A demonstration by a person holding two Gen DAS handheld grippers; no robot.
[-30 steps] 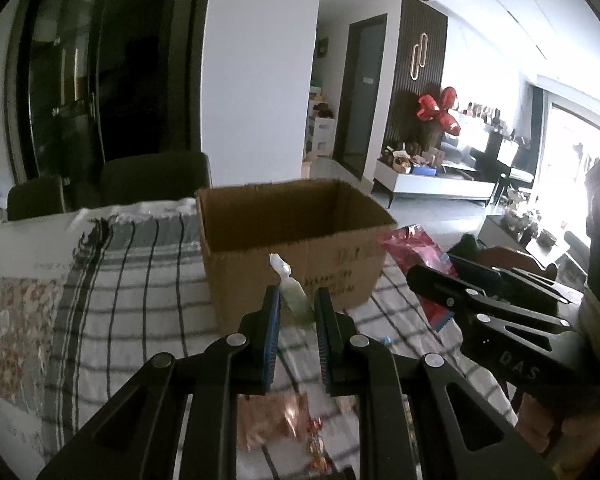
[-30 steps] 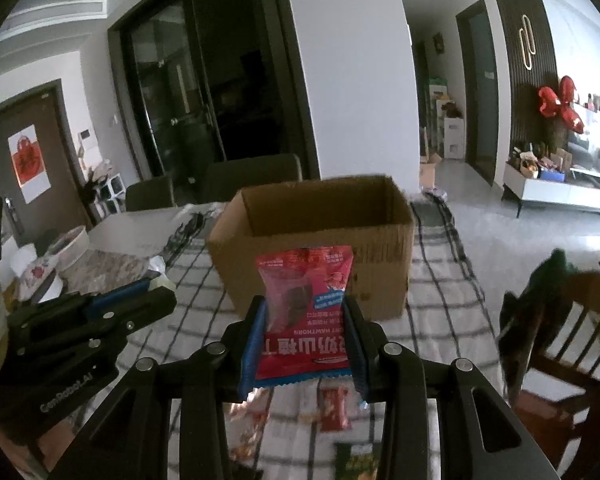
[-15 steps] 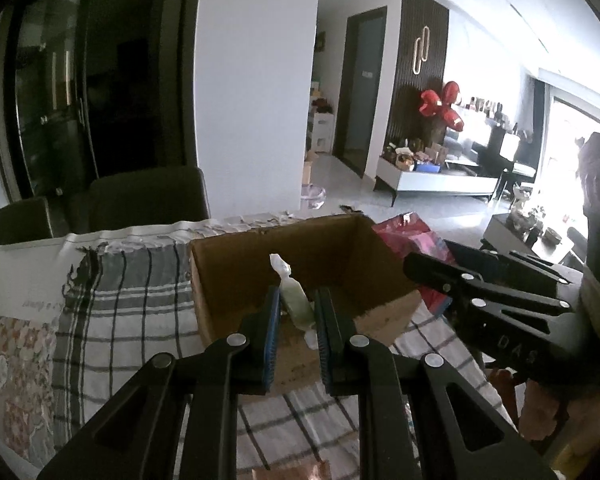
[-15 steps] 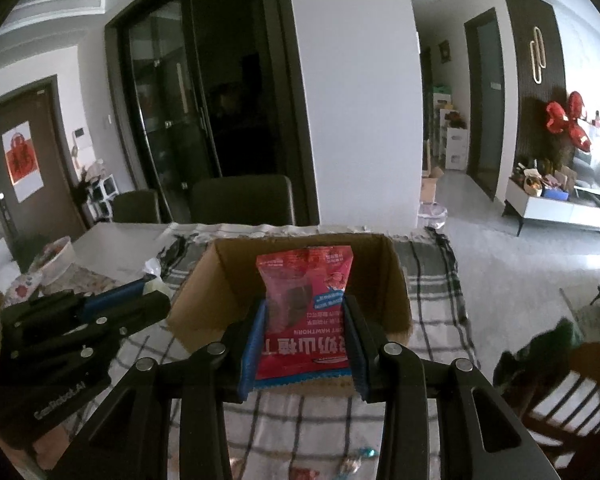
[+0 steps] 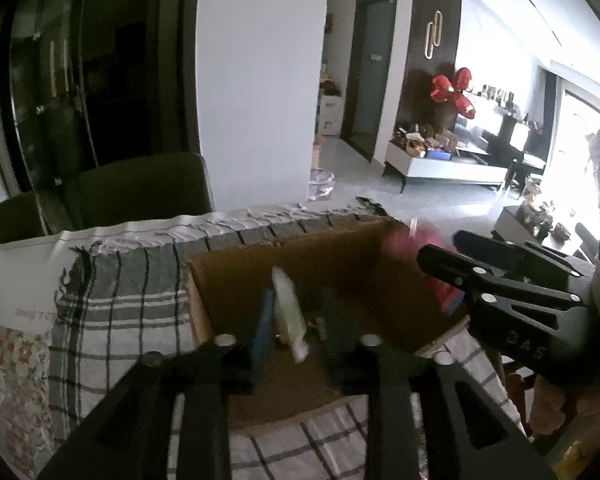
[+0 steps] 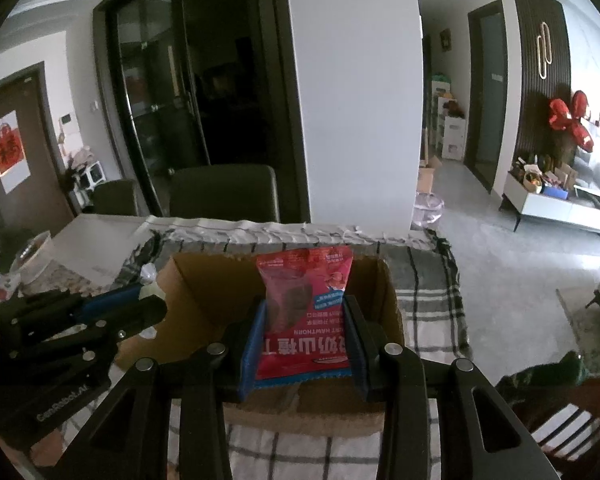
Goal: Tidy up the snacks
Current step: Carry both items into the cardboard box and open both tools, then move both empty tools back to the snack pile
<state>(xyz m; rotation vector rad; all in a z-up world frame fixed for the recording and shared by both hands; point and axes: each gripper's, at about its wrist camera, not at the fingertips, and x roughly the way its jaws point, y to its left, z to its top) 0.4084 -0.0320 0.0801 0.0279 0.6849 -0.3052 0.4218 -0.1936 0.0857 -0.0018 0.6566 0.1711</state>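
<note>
Starting on your left: your left gripper (image 5: 294, 332) hangs above the open cardboard box (image 5: 236, 276). Its jaws have just been opening, and a small pale-green wrapped snack (image 5: 288, 314) sits blurred in the gap, leaning against the left blue pad with clear space on its other side, so it looks released and falling. The risk here is that it clings to that pad and drops outside the box if you pull away early.

Moving right: your right gripper (image 6: 304, 344) is also above the cardboard box (image 6: 204, 292), jaws just widened, with the red snack packet (image 6: 306, 312) upright between the pads. I cannot tell whether the pads grip it. It could tip forward over the far wall onto the checked tablecloth (image 6: 428, 300), or catch on the rim.
</note>
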